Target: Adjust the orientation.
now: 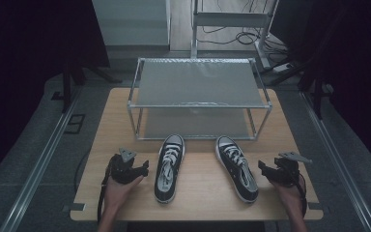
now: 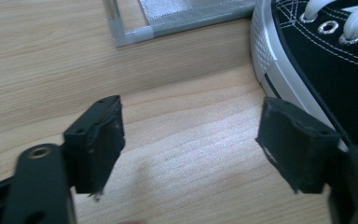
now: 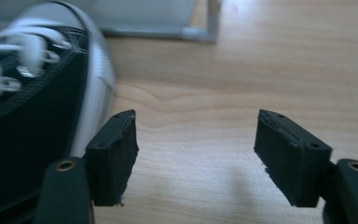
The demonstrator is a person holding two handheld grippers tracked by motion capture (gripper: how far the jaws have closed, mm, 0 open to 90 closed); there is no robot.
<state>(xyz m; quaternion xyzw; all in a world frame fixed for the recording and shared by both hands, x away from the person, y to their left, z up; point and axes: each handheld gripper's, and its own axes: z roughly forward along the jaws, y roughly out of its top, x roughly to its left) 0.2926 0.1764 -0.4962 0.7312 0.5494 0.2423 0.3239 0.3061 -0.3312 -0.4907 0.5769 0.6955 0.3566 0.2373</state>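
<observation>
Two black canvas sneakers with white laces and white soles lie side by side on the wooden table, toes toward the rack. My left gripper point(image 1: 144, 169) rests on the table just left of the left shoe point(image 1: 168, 169). Its jaws stand apart over bare wood point(image 2: 193, 126), and the shoe's white sole point(image 2: 279, 60) lies by its right-hand jaw. My right gripper point(image 1: 263, 169) sits just right of the right shoe point(image 1: 237, 168). It is open too point(image 3: 196, 135), with nothing between the pads, and this shoe point(image 3: 32, 93) lies blurred beside its left-hand jaw.
A metal rack with two mesh shelves point(image 1: 198, 89) stands at the back of the table point(image 1: 198, 198), just beyond the shoes' toes. Its lower corner posts point(image 2: 133, 32) point(image 3: 210, 25) are close ahead of each gripper. Dark curtains and floor rails flank the table.
</observation>
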